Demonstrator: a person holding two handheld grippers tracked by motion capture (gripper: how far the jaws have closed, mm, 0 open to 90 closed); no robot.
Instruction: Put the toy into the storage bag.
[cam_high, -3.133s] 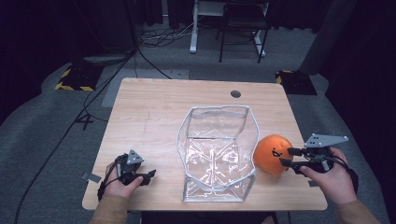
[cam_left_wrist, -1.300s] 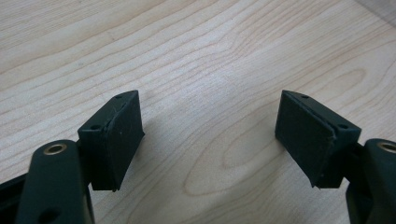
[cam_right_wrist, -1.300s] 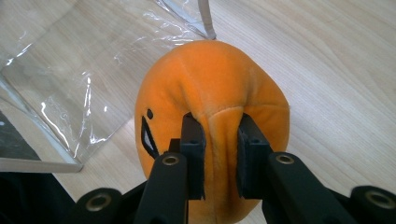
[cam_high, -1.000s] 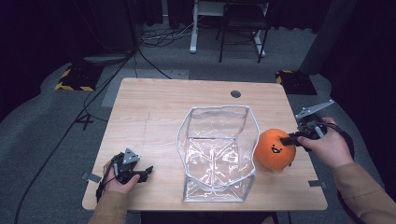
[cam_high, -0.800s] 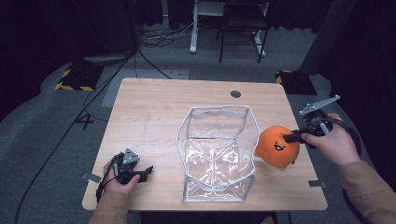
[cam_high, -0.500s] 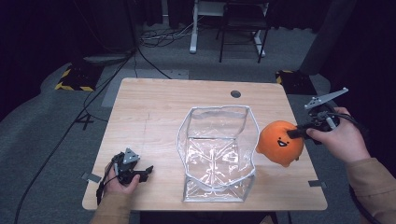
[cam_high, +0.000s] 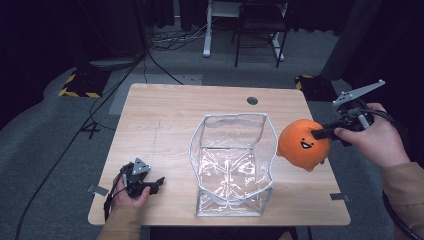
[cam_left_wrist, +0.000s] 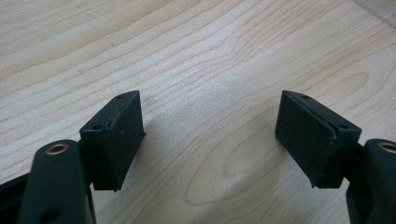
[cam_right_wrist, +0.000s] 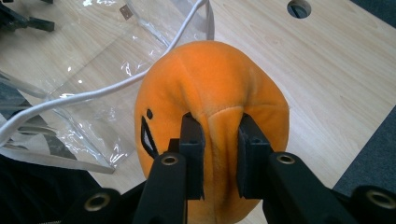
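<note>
An orange plush toy (cam_high: 301, 144) with a small black face hangs above the table's right side, just right of the clear plastic bag (cam_high: 232, 162). My right gripper (cam_high: 320, 133) is shut on it, pinching a fold of its fabric. In the right gripper view the plush toy (cam_right_wrist: 210, 112) bulges around the two black jaws of the right gripper (cam_right_wrist: 218, 158), with the bag's white-trimmed rim (cam_right_wrist: 93, 95) below and to the left. My left gripper (cam_high: 152, 185) rests on the table near the front left corner. In its own view the left gripper (cam_left_wrist: 210, 135) stands open over bare wood.
The wooden table (cam_high: 170, 115) has a round cable hole (cam_high: 252, 100) at its far right. A chair and desk legs (cam_high: 257, 30) stand beyond the table on the grey floor, with cables trailing to the left.
My right gripper has lifted the orange plush toy off the table and carried it upward beside the bag. The left gripper has stayed where it was.
</note>
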